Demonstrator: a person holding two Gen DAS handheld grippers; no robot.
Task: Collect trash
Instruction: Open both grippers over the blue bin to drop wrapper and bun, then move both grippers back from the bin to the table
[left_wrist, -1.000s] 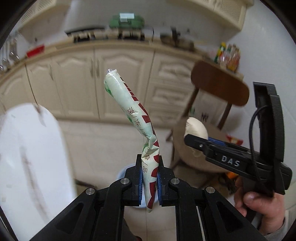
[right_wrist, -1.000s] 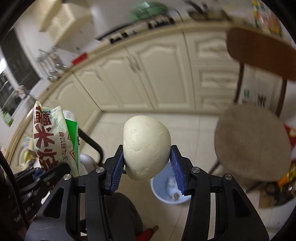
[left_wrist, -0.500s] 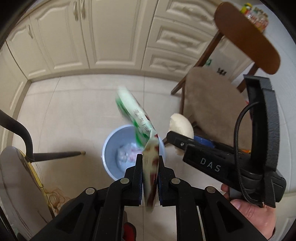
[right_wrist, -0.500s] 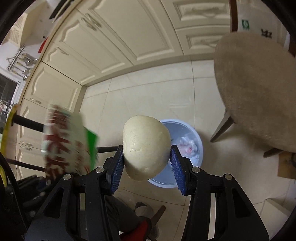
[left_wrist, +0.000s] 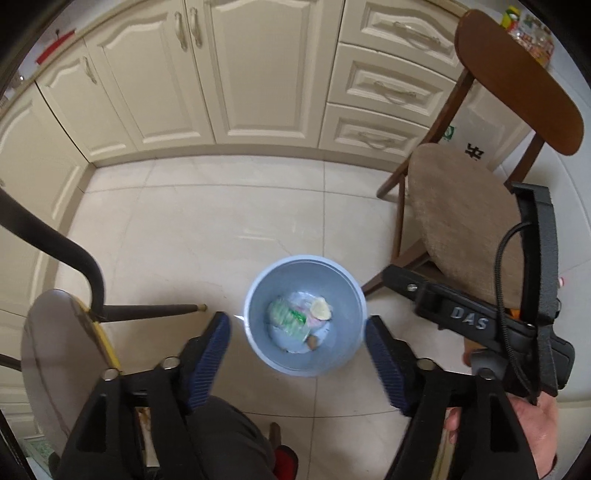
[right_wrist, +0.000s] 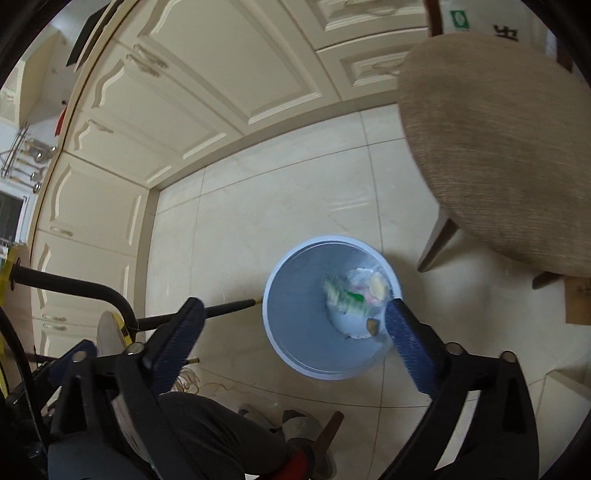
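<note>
Left gripper (left_wrist: 297, 354): jaws opening, nothing between them; it hangs over the bin
Bin (left_wrist: 258, 339): light blue, on the floor tiles between two chairs
Green wrapper (left_wrist: 286, 319): inside the bin — likely light, crinkly, slippery; pinch a folded edge
Bun (left_wrist: 320, 308): inside too, probably soft; grip gently across its width
Right gripper (right_wrist: 291, 334): jaws opening, empty

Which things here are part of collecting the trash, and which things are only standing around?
Part of the job:
- round pale blue plastic bin
- green and white plastic wrapper inside it
- pale round bun inside it
- left gripper, jaws opening, empty
- right gripper, jaws opening, empty

Only standing around:
- brown wooden chair with beige seat
- cream cabinet doors
</note>
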